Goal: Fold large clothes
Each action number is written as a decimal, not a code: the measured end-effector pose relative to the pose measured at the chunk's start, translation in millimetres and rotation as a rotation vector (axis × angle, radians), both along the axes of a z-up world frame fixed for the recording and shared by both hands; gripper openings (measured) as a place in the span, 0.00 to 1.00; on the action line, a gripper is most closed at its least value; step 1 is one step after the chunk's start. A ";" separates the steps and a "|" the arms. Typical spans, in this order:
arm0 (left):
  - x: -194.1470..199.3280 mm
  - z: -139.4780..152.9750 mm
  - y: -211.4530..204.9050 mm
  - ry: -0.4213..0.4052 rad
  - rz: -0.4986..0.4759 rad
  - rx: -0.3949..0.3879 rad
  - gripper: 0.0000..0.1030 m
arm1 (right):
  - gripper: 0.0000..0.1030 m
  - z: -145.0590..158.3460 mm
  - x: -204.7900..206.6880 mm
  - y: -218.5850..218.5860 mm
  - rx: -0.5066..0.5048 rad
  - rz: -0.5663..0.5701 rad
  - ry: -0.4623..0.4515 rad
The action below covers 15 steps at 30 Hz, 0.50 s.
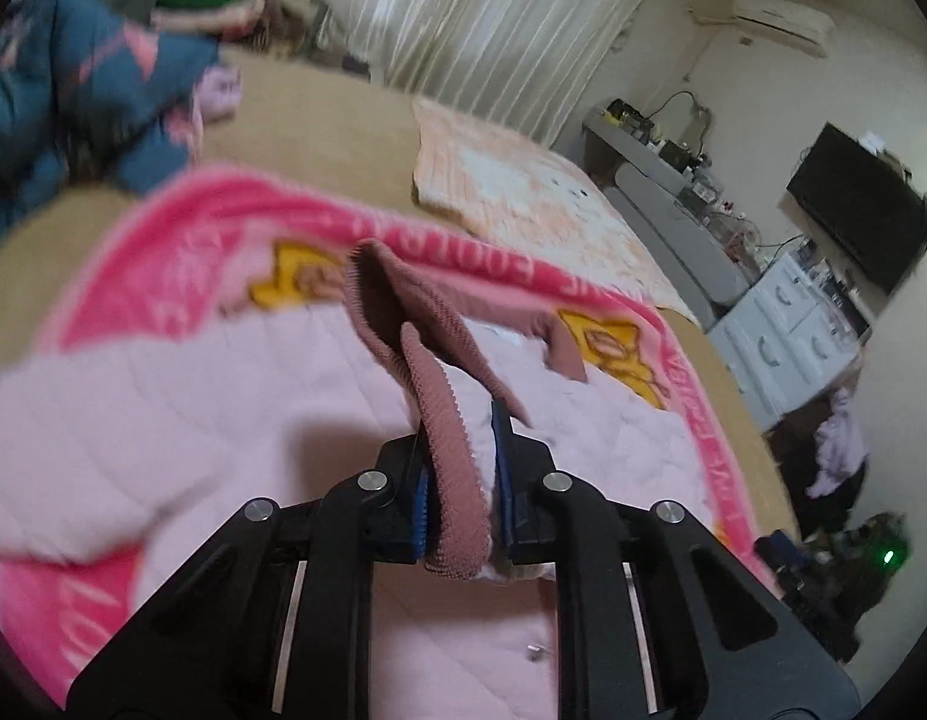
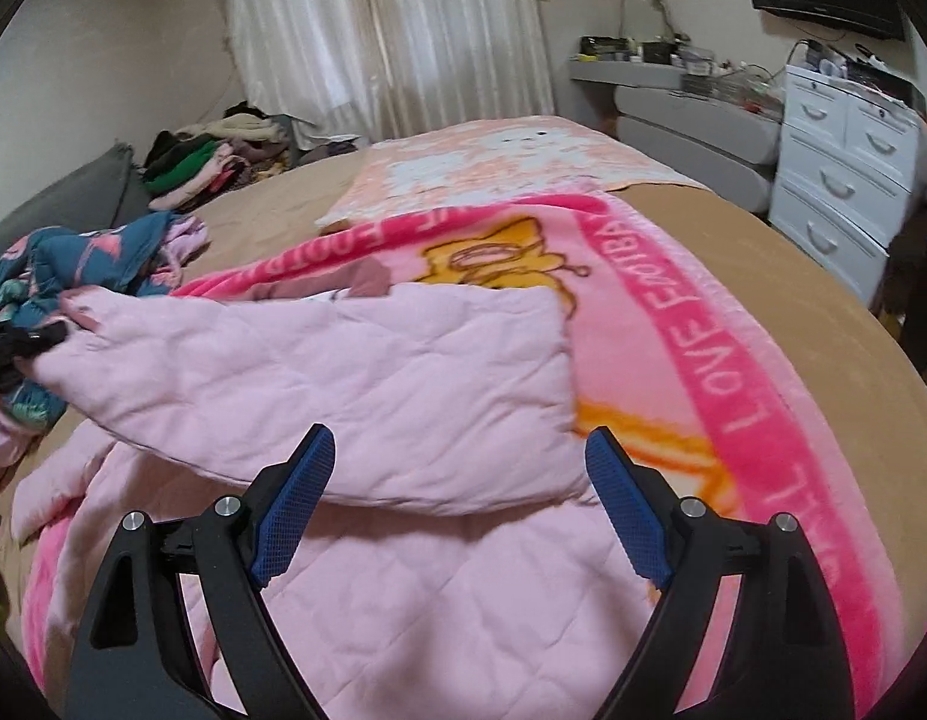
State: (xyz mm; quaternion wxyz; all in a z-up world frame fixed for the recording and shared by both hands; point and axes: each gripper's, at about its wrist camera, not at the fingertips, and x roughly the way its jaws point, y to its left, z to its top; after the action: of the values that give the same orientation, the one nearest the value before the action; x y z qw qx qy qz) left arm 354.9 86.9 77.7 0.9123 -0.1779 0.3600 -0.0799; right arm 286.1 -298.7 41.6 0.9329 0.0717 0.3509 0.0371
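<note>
A light pink quilted jacket lies on a bright pink blanket on the bed. My left gripper is shut on the jacket's dusty-pink ribbed cuff and holds it raised, with the sleeve lifted across the jacket. In the right wrist view the left gripper shows at the far left, pinching the sleeve end. My right gripper is open and empty, just above the jacket's body, below the lifted sleeve.
A tan bed cover lies under the blanket. A peach folded blanket lies further back. A blue patterned garment and a clothes pile lie at the left. White drawers stand at the right.
</note>
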 end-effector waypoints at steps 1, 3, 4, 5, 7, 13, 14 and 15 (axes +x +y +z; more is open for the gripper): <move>1.7 -3.1 2.3 0.003 0.007 0.034 0.09 | 0.82 -0.9 4.5 0.5 -0.003 -0.002 0.007; 6.8 -23.1 6.0 0.043 0.025 0.093 0.10 | 0.82 -5.8 14.4 4.7 -0.001 0.007 0.027; 9.9 -32.4 7.2 0.064 0.031 0.106 0.10 | 0.82 -8.4 19.1 8.7 -0.002 0.015 0.037; 13.2 -49.0 10.0 0.100 0.040 0.121 0.10 | 0.82 -11.9 24.9 14.8 -0.007 0.031 0.047; 15.6 -73.8 15.8 0.147 0.056 0.142 0.10 | 0.82 -16.1 32.4 23.3 -0.019 0.051 0.060; 12.3 -126.3 20.8 0.225 0.077 0.226 0.12 | 0.82 -25.8 55.3 49.3 -0.057 0.106 0.092; 11.6 -129.8 20.2 0.225 0.077 0.241 0.13 | 0.82 -28.0 58.6 52.4 -0.066 0.113 0.096; 10.6 -131.8 19.9 0.223 0.078 0.248 0.14 | 0.82 -32.1 63.9 55.2 -0.075 0.118 0.108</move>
State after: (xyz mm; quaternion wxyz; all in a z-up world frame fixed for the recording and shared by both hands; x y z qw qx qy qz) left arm 365.5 106.8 -54.1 0.8841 -0.0855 0.4589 0.0207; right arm 350.0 -243.6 9.5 0.9108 0.0177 0.4055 0.0750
